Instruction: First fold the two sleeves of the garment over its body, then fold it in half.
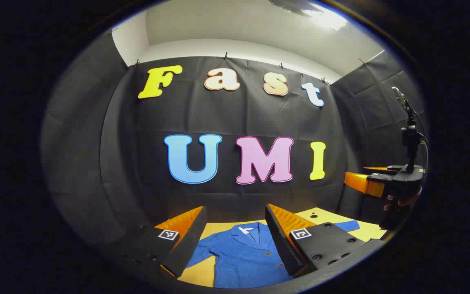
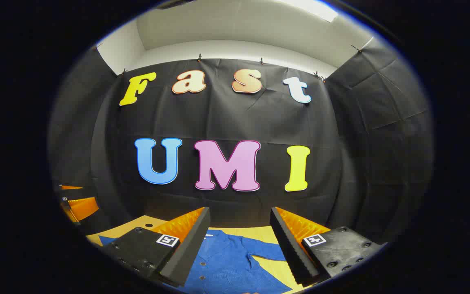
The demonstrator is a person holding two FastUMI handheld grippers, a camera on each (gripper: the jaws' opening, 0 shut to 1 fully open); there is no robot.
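Both gripper views look level at the booth's black cloth back wall (image 1: 235, 122) from above the yellow table (image 1: 365, 232), sharing the spread blue button-front jacket (image 1: 243, 257) below.

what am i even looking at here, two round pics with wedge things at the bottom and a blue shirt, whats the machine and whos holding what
There is no robot arm here. A person holds a two-finger gripper in each hand, and each gripper carries its own fisheye camera, which makes the pictures round.

The left gripper view looks along the left gripper; the two wedges at the bottom are its fingers. The right gripper view does the same for the right gripper. At the right edge of the left gripper view you can also see the right gripper with the hand that holds it.

Below them a blue shirt lies flat, buttons up, on a yellow table, its sleeves spread out. Both grippers are open above it and hold nothing, so no folding is done.
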